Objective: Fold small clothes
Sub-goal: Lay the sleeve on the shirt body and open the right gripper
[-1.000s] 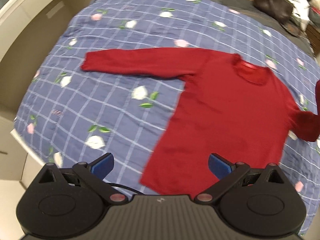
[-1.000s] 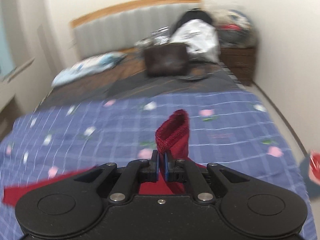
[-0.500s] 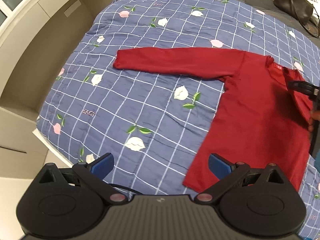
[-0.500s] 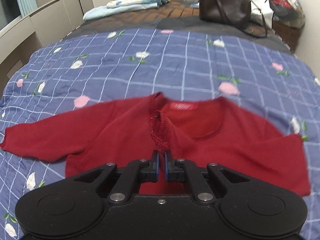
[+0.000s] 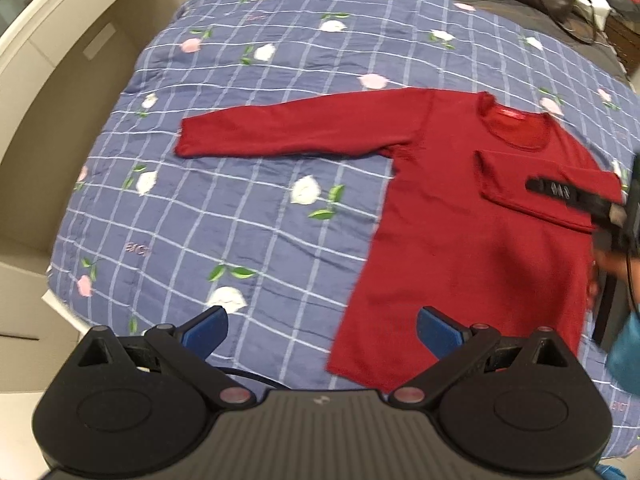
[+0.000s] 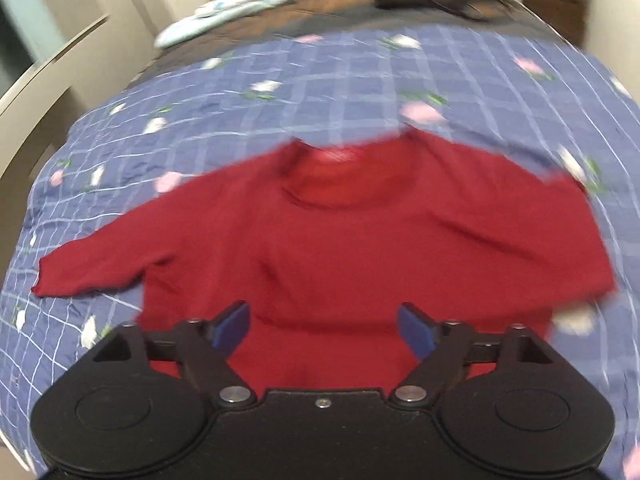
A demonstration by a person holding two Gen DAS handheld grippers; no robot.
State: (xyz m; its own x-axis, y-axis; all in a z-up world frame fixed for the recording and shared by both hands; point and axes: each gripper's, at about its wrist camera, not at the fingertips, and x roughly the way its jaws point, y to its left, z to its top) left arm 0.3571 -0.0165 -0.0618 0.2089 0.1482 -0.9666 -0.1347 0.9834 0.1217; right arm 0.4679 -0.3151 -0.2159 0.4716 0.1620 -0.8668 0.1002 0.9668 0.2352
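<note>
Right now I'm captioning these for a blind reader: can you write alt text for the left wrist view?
A red sweater lies flat on a blue checked floral blanket, one sleeve stretched out sideways and the other sleeve folded across the chest. The open left gripper hovers at the hem, and the right gripper reaches in from the edge.

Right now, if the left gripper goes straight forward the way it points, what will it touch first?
Probably the blue checked quilt: the open left gripper aims at it, just beside the red sweater. Depth is unclear.
</note>
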